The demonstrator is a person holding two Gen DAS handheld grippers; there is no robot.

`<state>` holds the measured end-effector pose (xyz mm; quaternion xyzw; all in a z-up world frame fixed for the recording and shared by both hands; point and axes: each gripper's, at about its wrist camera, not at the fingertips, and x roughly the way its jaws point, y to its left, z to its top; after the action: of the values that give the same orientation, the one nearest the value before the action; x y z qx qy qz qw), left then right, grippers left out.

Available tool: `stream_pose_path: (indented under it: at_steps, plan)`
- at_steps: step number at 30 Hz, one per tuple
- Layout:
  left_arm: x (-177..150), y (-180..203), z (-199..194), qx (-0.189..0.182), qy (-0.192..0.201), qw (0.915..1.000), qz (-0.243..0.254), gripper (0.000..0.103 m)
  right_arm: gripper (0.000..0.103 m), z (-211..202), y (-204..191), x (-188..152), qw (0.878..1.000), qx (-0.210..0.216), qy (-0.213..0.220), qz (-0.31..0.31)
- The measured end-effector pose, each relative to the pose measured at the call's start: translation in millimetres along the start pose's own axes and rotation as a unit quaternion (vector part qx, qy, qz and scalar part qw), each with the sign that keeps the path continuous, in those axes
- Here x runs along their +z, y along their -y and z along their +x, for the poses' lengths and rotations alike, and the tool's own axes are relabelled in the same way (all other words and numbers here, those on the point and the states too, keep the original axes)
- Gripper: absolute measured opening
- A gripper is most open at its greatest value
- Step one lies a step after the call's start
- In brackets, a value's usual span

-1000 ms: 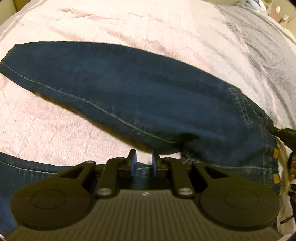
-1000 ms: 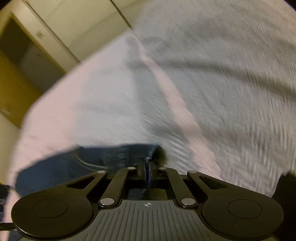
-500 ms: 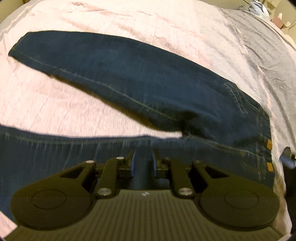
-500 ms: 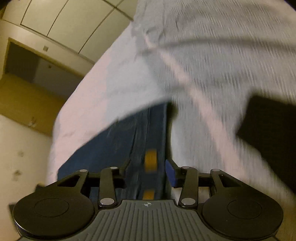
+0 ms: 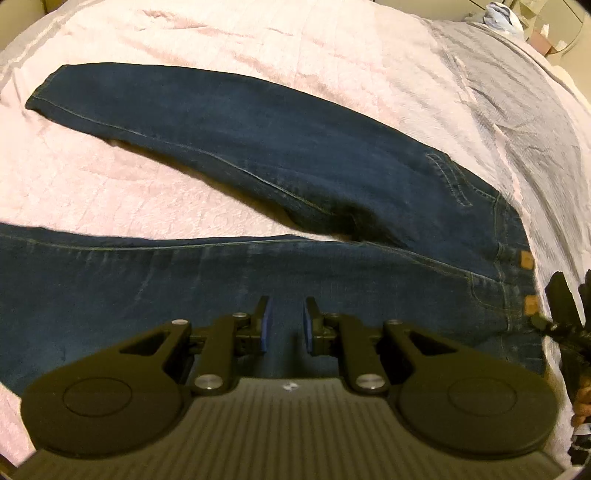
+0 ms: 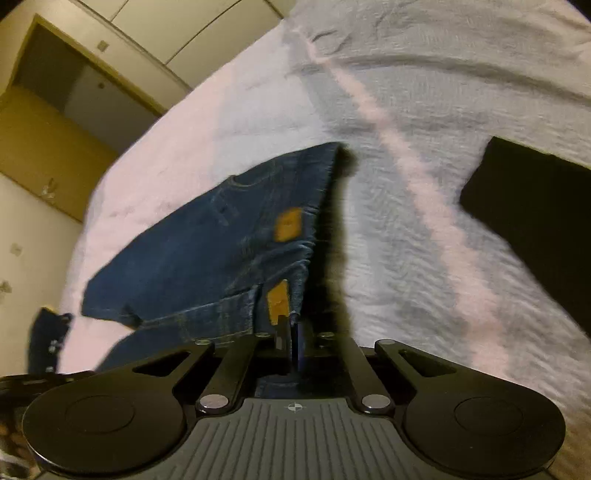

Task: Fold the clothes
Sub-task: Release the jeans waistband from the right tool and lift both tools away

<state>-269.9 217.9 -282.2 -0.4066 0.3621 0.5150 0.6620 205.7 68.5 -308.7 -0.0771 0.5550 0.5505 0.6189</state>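
Dark blue jeans lie spread on a pink bedspread. One leg runs to the far left, and the other leg lies across, right under my left gripper. That gripper's blue pads stand a little apart with nothing pinched; denim shows through the gap. At the right edge of the left wrist view is the waistband with tan tabs. My right gripper is shut on the waistband edge of the jeans, which rises off the bed and casts a dark shadow to the right.
A flat black rectangle lies on the grey-striped part of the cover to the right. Beyond the bed's far edge stand cupboard doors. Small clutter sits past the bed at the top right.
The right gripper opened over the waistband, then shut on its edge and drew it upward. The left gripper slid back from the crotch, so the near leg now lies beneath it.
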Motion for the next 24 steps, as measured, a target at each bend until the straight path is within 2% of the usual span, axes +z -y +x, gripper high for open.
stream_pose_path:
  at_steps: [1, 2, 4, 5, 6, 7, 8, 9, 10, 12, 13, 14, 15, 17, 19, 22, 24]
  plan:
    - [-3, -2, 0, 0.002, -0.005, 1.0, -0.002, 0.013, 0.0, 9, 12, -6, 0.998, -0.058, -0.011, 0.021]
    - [-6, -4, -1, 0.005, -0.007, 1.0, -0.003, 0.013, 0.0, 10, 22, -9, 0.996, -0.072, -0.012, 0.048]
    - [-13, -8, -7, 0.008, -0.004, 1.0, 0.0, 0.013, 0.0, 0, 38, -12, 0.993, -0.029, 0.004, 0.111]
    - [-16, -11, -10, 0.01, -0.004, 0.9999, -0.001, 0.013, 0.004, -8, 41, -11, 0.991, 0.0, 0.008, 0.133]
    - [-20, -15, -12, 0.011, -0.004, 0.9999, -0.003, 0.013, 0.007, -18, 37, -9, 0.991, 0.026, 0.008, 0.133]
    - [-23, -17, -13, 0.013, -0.007, 0.9999, -0.006, 0.013, 0.019, -28, 29, -10, 0.993, 0.03, 0.01, 0.117]
    - [-27, -19, -14, 0.013, -0.01, 0.9998, -0.01, 0.013, 0.037, -37, 20, -12, 0.995, 0.021, 0.013, 0.095]
    - [-30, -20, -16, 0.012, -0.011, 0.9998, -0.014, 0.013, 0.042, -46, 10, -17, 0.997, 0.014, 0.016, 0.071]
    - [-34, -21, -17, 0.01, -0.012, 0.9997, -0.016, 0.013, 0.043, -51, -2, -24, 0.999, 0.013, 0.016, 0.042]
    - [-43, -19, -16, 0.01, -0.021, 0.9997, -0.008, 0.013, 0.043, -47, -22, -43, 1.0, 0.01, -0.013, -0.013]
    - [-46, -19, -14, 0.011, -0.028, 0.9995, -0.001, 0.013, 0.043, -39, -29, -52, 0.998, -0.013, -0.041, -0.039]
    - [-50, -18, -13, 0.013, -0.036, 0.9993, 0.005, 0.013, 0.043, -28, -34, -64, 0.993, -0.065, -0.07, -0.068]
    - [-53, -19, -12, 0.018, -0.049, 0.9986, 0.008, 0.013, 0.048, -24, -37, -73, 0.987, -0.11, -0.08, -0.081]
    - [-55, -25, -20, 0.027, -0.059, 0.9978, 0.012, 0.013, 0.049, -28, -41, -81, 0.982, -0.159, -0.076, -0.062]
    - [-56, -32, -34, 0.036, -0.052, 0.9978, 0.02, 0.015, 0.049, -42, -57, -77, 0.982, -0.173, -0.065, -0.048]
    - [-53, -44, -53, 0.046, -0.048, 0.9972, 0.033, 0.016, 0.049, -60, -91, -78, 0.985, -0.143, -0.019, -0.097]
    - [-52, -51, -60, 0.051, -0.052, 0.9965, 0.041, 0.016, 0.049, -51, -101, -86, 0.985, -0.14, -0.023, -0.098]
